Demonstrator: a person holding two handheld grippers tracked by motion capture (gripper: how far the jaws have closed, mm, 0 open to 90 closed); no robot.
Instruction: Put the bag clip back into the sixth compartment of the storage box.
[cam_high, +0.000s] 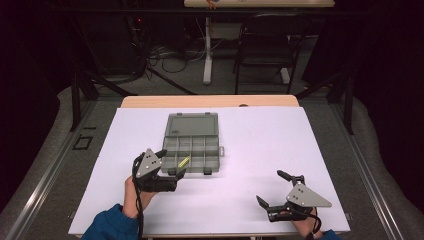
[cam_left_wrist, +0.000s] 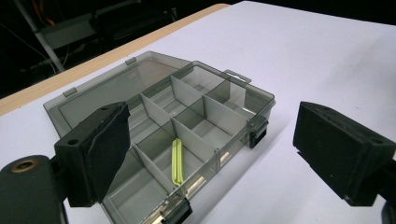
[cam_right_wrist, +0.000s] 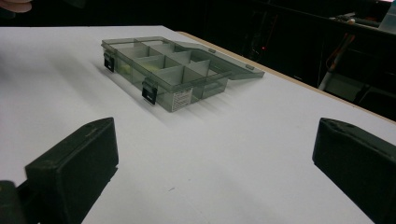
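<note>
A grey see-through compartment box (cam_high: 192, 148) lies on the white table with its lid (cam_high: 192, 124) flung open toward the far side. A thin yellow-green band (cam_high: 183, 162) rests in a front-row compartment; it shows as a loop (cam_left_wrist: 177, 161) in the left gripper view. My left gripper (cam_high: 171, 162) hovers at the box's front left corner, jaws open and empty. My right gripper (cam_high: 270, 187) is open and empty near the front right of the table, well apart from the box (cam_right_wrist: 163, 70).
The white sheet (cam_high: 260, 145) covers the table, with a wooden strip (cam_high: 210, 101) at the far edge. Black latches (cam_left_wrist: 258, 131) stick out from the box's front wall. A chair and table legs stand beyond on the floor.
</note>
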